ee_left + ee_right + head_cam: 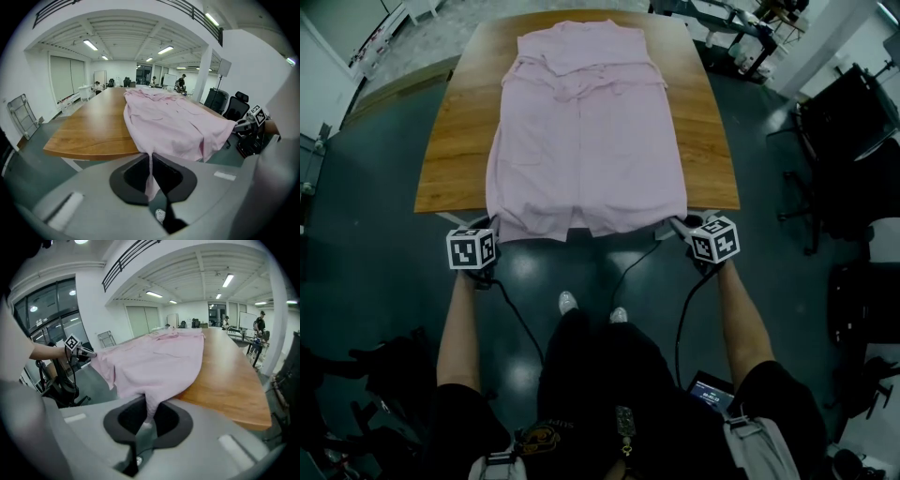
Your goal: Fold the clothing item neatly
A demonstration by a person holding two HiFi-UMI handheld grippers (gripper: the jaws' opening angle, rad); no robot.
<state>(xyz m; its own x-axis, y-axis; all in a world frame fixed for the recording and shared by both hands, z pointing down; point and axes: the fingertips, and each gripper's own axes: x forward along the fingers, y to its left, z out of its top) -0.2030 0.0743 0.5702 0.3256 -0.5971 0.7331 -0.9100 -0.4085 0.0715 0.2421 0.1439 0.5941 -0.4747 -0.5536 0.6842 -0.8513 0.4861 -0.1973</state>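
One pink garment (586, 131) lies on the wooden table (450, 141), long axis running bottom to top of frame, collar end uppermost, sleeves hard to trace. The left gripper (151, 161) and right gripper (149, 411) each pinch a lower hem corner.

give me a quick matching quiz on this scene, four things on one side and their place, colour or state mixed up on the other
Things:
1. garment
2. wooden table
3. left gripper
4. right gripper

Place, colour or state:
a. shut on the hem corner at the head view's right
b. brown, with the cloth lying along it
c. pink, its hem hanging past the near table edge
d. shut on the hem corner at the head view's left

Pairs: 1-c, 2-b, 3-d, 4-a
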